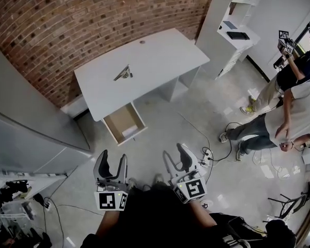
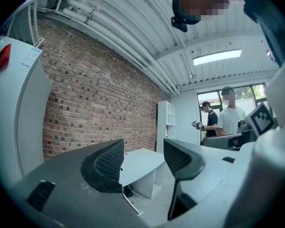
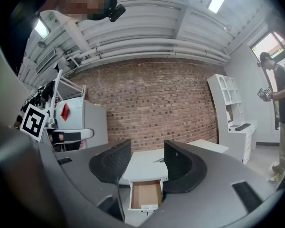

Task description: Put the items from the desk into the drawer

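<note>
My left gripper has its jaws standing wide apart, with nothing between them. Through the gap I see the white desk set against the brick wall, well ahead of me, with a dark cable on the floor beneath it. A tall white cabinet with a red sticker fills my left edge. Past the desk stands a white shelf unit. Further right, a person in a dark shirt holds something small, beside a person in a white shirt. A ceiling light glows overhead.
</note>
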`<state>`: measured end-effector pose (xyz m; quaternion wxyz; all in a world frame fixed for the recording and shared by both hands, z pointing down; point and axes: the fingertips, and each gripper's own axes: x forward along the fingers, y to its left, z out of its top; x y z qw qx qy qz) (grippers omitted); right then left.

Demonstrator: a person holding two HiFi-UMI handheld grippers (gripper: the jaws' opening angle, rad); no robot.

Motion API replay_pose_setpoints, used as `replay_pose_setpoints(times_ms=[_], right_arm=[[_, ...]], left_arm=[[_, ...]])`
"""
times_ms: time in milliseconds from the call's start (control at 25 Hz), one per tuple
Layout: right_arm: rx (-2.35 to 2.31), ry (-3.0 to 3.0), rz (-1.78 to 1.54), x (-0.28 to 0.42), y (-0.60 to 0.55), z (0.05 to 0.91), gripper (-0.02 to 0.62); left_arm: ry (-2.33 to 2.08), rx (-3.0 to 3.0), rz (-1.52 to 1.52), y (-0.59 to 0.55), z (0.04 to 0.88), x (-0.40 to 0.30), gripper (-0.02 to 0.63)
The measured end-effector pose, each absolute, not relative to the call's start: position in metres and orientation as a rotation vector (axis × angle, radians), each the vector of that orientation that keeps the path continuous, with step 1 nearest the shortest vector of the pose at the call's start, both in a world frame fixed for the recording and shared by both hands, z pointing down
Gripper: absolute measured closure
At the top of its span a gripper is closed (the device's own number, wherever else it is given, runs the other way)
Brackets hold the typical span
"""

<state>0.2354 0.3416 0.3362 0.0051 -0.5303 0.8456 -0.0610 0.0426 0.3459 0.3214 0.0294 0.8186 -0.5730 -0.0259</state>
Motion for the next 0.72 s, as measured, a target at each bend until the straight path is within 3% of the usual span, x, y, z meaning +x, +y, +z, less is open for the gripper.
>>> replay_pose_setpoints(times_ms=[400, 720], right_arm=[[-1.576, 2.749, -0.215, 0.255, 0.324, 0.359, 0.405], [-1.567, 2.791, -0.22, 0.236, 0.28, 0.379, 0.407]], left_arm=[[-1.82, 2.486, -0.059, 0.352, 0.325, 0.078, 0.367], [-1.808, 2.464, -0.047, 0.31, 0.341, 0.062, 0.368]])
